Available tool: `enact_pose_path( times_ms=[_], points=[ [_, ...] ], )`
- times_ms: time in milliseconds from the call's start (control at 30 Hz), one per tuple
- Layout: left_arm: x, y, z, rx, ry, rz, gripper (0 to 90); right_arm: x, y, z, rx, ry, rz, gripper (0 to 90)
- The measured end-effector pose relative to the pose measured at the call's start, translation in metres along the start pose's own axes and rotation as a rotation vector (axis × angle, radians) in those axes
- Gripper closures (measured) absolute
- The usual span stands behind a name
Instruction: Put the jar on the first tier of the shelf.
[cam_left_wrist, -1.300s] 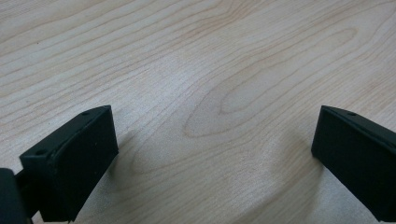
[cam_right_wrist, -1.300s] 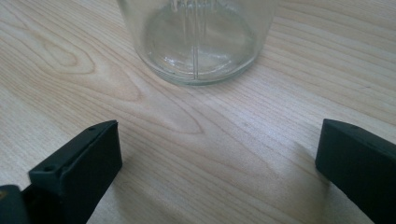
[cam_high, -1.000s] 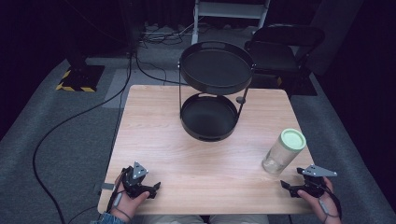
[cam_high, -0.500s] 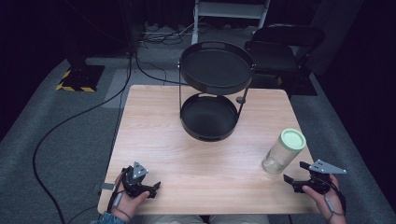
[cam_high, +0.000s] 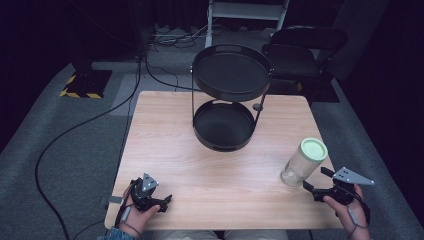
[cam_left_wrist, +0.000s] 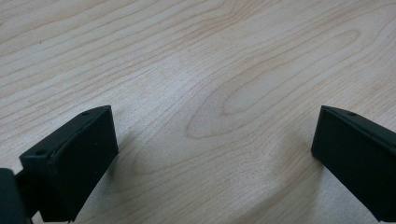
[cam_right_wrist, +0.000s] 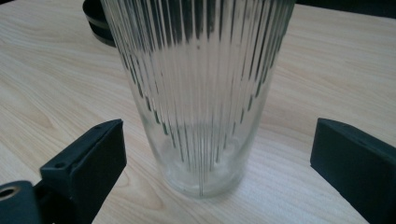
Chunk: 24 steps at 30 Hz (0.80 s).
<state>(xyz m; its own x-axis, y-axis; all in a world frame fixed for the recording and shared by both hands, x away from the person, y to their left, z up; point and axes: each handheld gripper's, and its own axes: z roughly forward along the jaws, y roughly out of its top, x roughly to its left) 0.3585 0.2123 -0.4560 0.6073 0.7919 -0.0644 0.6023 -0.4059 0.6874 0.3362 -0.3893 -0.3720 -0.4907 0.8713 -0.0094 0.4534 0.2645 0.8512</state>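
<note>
This looks like a recording studio or lab set up for capture work, not a home. A single light-wood bench (cam_high: 165, 150) stands alone in the middle of the frame on grey carpet (cam_high: 65, 150), brightly lit while everything around it falls into darkness. Black cables (cam_high: 75, 132) trail across the floor from the upper middle to the lower left. At the upper left sits a stand base edged in yellow-and-black hazard tape (cam_high: 80, 92). Along the top edge there is a white metal frame (cam_high: 247, 12), and a black chair (cam_high: 305, 47) is parked at the upper right, behind the bench.
</note>
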Motion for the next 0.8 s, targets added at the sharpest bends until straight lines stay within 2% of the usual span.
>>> enact_pose_path(
  times_ms=[433, 800],
  points=[
    [0.000, 0.000, 0.000, 0.000, 0.000, 0.000, 0.3, 0.002, 0.003, 0.016, -0.069, 0.009, -0.026, 3.6],
    [0.000, 0.000, 0.000, 0.000, 0.000, 0.000, 0.3, 0.003, 0.004, 0.031, -0.082, 0.015, -0.047, 4.1]
  ],
)
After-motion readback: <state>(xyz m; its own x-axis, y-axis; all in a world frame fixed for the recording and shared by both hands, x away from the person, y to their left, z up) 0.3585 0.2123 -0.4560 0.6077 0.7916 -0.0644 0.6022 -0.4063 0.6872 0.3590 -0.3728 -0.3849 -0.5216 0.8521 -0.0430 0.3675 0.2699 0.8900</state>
